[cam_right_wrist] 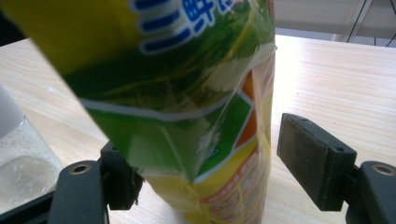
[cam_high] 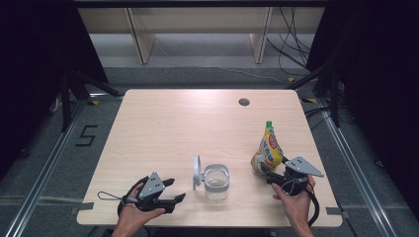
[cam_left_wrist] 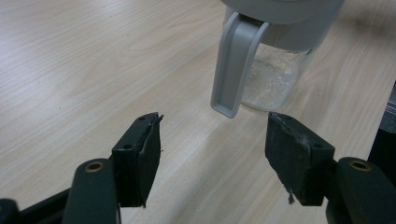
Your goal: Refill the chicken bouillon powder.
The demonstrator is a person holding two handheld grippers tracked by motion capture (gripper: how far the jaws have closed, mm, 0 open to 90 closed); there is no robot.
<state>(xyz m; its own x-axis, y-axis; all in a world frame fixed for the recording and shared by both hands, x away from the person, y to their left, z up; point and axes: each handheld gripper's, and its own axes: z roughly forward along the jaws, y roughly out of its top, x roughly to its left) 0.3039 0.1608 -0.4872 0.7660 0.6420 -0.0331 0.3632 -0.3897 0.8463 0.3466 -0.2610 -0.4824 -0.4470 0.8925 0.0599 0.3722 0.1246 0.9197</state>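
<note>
Bag (cam_high: 267, 148) upright at the table's (cam_high: 163, 123) right, and we bring the right gripper (cam_high: 269, 177) around its lower part: in the right gripper view the bag (cam_right_wrist: 187, 93) sits between the jaws, one pad hidden behind it, the other standing clear, so no squeeze yet. We judge the low reach keeps the bag from tipping. Our left gripper (cam_high: 174, 191) waits spread and empty, aimed at the jar (cam_high: 216, 181), lid (cam_high: 197, 171) swung open beside its mouth. Left gripper view has its jaws near the jar's handle (cam_left_wrist: 236, 65), ready to steady it.
</note>
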